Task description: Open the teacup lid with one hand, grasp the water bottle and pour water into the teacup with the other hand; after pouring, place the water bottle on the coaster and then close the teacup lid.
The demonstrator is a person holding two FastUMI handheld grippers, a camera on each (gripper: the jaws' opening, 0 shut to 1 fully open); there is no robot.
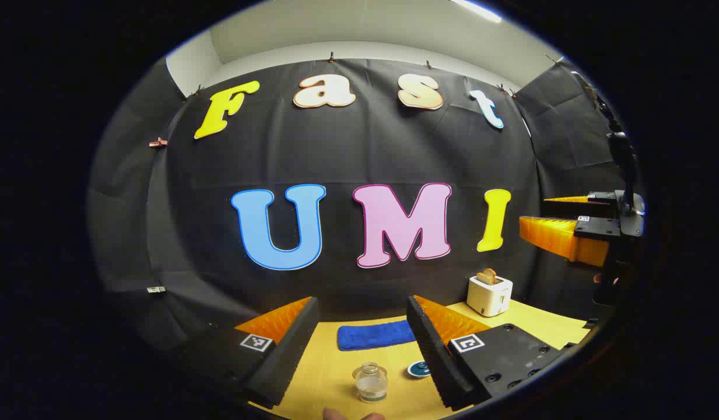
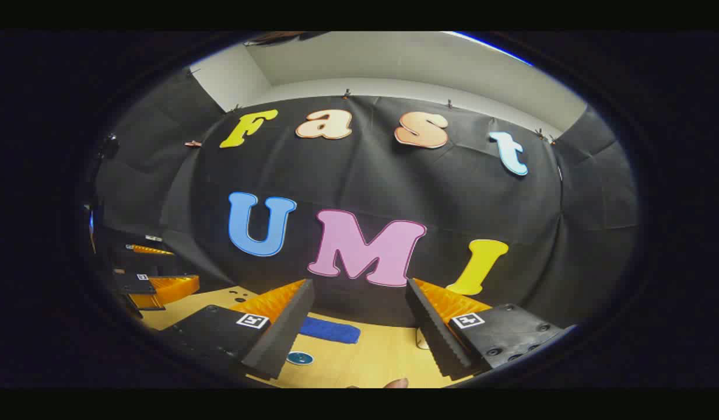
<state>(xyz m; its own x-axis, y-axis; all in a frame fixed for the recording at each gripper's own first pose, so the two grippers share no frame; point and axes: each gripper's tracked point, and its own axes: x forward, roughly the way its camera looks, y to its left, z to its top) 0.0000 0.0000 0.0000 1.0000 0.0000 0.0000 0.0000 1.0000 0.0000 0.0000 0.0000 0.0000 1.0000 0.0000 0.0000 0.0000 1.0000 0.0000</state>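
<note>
Both the left gripper and right gripper are hovering spread open, gripping nothing, above the table bearing the lidded teacup.

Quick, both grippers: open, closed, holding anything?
Left gripper: open, holding nothing, above the teacup.
Right gripper: open, holding nothing.

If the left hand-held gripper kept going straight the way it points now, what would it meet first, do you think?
Probably the blue cloth on the table, though depth is unclear. The left hand-held gripper points above the glass teacup, so it may pass over it.
</note>
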